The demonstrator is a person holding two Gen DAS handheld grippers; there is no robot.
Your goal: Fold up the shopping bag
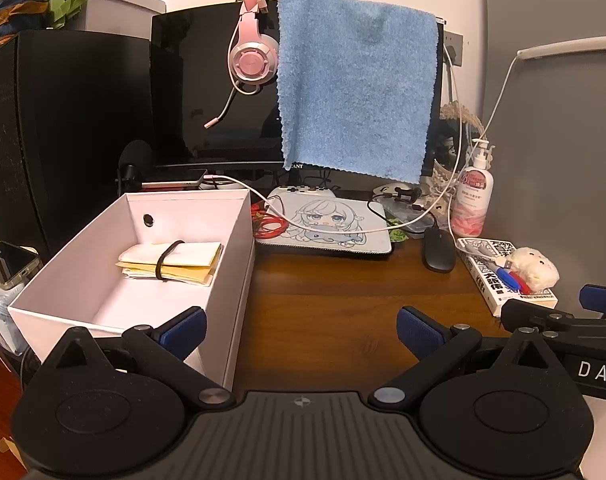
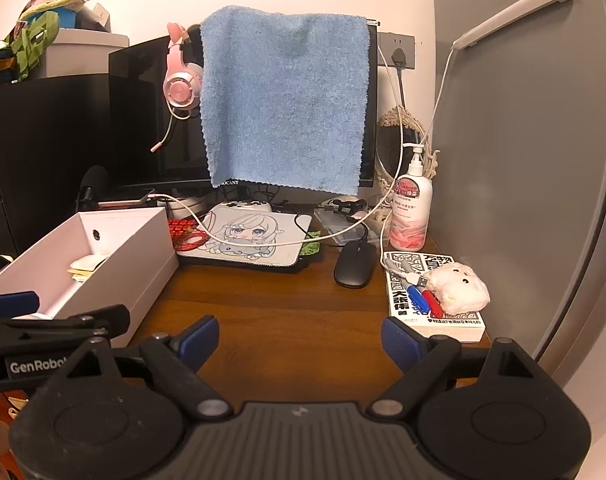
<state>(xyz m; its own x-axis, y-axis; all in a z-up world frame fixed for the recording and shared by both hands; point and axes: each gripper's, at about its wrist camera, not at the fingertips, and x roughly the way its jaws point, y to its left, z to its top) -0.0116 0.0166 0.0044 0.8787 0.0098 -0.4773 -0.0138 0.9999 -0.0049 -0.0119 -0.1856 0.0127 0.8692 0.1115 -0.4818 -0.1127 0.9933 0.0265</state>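
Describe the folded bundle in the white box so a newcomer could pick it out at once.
Start at the dark monitor with the blue towel hanging over it. Below and left of it, an open white box sits on the wooden desk. The bundle lies flat on the box floor towards its far end: white and pale yellow layers held by a black band, the only thing in the box.

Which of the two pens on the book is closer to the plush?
The red pen. It lies right against the white plush on the book, while the blue pen sits on its far side, toward the mouse.
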